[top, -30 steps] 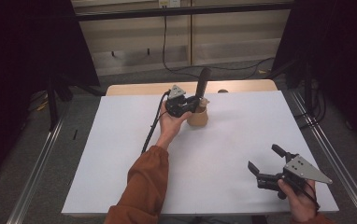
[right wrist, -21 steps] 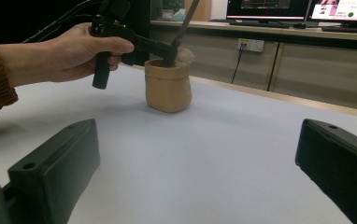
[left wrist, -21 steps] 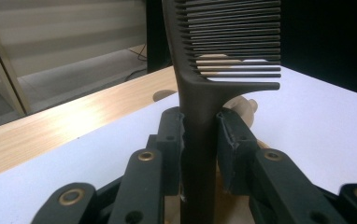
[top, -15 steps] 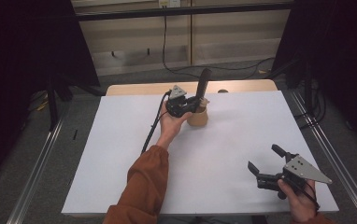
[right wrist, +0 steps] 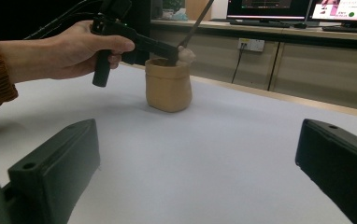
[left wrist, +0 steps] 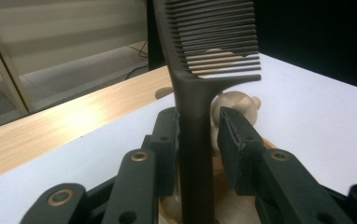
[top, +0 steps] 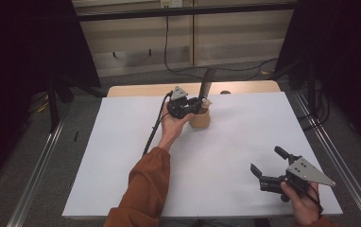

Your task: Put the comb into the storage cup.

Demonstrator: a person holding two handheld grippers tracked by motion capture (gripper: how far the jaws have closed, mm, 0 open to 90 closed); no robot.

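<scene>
In the left gripper view, the black plastic comb (left wrist: 200, 93) runs off the top edge, so its upper teeth are cut away, and its handle end is hidden low between the jaws. A pale rounded wooden piece (left wrist: 235, 105) behind it is half covered; what it is cannot be told. Whether both jaws touch the handle is unclear. In the right gripper view, the tan soft-sided pot (right wrist: 168, 84) hides the comb's lower end.

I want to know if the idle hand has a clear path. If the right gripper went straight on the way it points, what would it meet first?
Probably the tan pouch, which stands ahead of the open right gripper with bare table between. Depth is unclear; it may pass just beside it.
</scene>
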